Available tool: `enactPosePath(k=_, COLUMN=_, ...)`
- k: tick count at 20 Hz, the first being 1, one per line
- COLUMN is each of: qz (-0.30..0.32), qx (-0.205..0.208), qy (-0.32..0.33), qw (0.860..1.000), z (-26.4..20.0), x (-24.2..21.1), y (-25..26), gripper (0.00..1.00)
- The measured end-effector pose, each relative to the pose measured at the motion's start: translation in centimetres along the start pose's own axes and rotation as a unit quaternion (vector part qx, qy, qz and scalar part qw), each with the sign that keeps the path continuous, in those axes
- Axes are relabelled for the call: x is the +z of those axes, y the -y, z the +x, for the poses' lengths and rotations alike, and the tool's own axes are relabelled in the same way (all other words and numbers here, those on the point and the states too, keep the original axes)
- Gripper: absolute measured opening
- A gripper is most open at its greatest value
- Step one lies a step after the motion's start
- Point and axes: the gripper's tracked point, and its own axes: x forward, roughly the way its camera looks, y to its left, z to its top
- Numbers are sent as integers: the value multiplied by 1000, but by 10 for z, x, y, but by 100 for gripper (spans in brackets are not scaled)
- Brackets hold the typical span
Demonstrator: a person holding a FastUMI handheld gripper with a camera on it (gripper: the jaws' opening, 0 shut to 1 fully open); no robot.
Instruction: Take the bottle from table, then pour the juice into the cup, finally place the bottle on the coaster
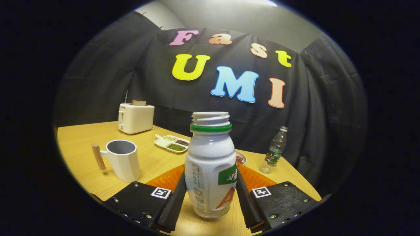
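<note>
Wooden table [82, 137] carrying the task's things. Orange coaster [259, 178] lies just behind the white bottle [210, 164], uncapped and upright between the fingers of the gripper [210, 200], both pressing its lower sides. White cup [123, 160] stands left of them. Lifting straight and tipping slowly toward the cup should avoid spills. Bottle label print is too small to read.
</note>
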Motion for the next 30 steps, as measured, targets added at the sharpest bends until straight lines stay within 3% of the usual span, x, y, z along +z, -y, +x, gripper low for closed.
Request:
enactPosePath(k=15, qz=-156, qx=54, qy=12, qw=986, z=22, x=30, y=-60, gripper=72)
enactPosePath(k=21, qz=-254, qx=51, qy=3, qw=966, z=34, x=35, y=-76, gripper=71)
enactPosePath(k=30, qz=-383, qx=28, qy=-13, qw=923, z=46, x=34, y=-80, gripper=71)
